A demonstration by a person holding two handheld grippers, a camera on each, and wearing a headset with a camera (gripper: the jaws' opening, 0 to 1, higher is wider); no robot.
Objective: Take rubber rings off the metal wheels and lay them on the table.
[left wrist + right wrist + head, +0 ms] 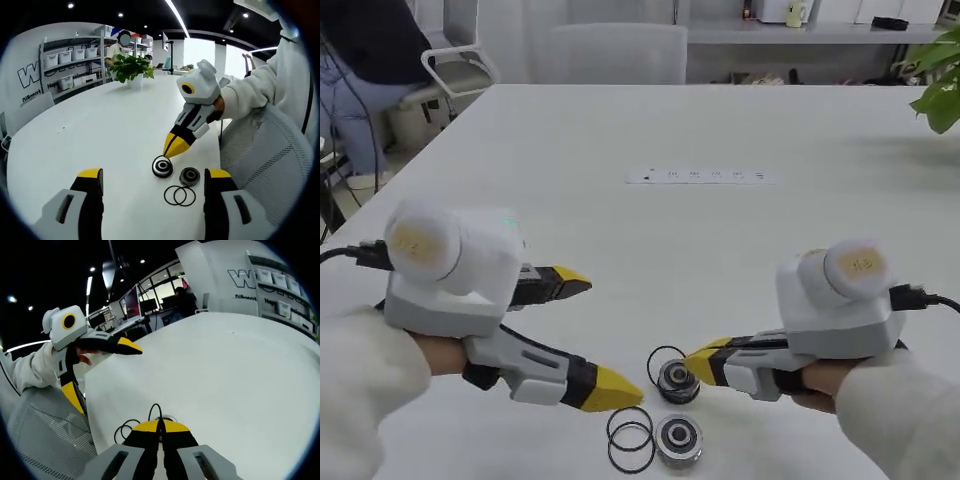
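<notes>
R gripper [698, 362] has its jaws closed tip to tip. The tip sits on the far edge of the farther metal wheel [677, 382] & looks to be nipping that wheel's rubber ring [658, 350]. The ring bows out as a thin black loop on the wheel's far-left side, so it reads as half off; in the right gripper view the loop rises straight from the jaw seam.

L gripper [597, 338] is spread wide, holding nothing, lower tip just left of both wheels.

Second wheel [678, 438] lies flat, closer to the person, w/ two loose rings [630, 437] overlapping on the table [720, 250] just beside it on the left.

Key relation: the wheel lies flat w/ its axle vertical, directly under & just ahead of the R tip. Freeing the ring prob. means pulling up & away from the hub. The L gripper is nearer the wheel's free side, so it's best placed to pin the wheel. Risk: the wheel lifts w/ the ring.
</notes>
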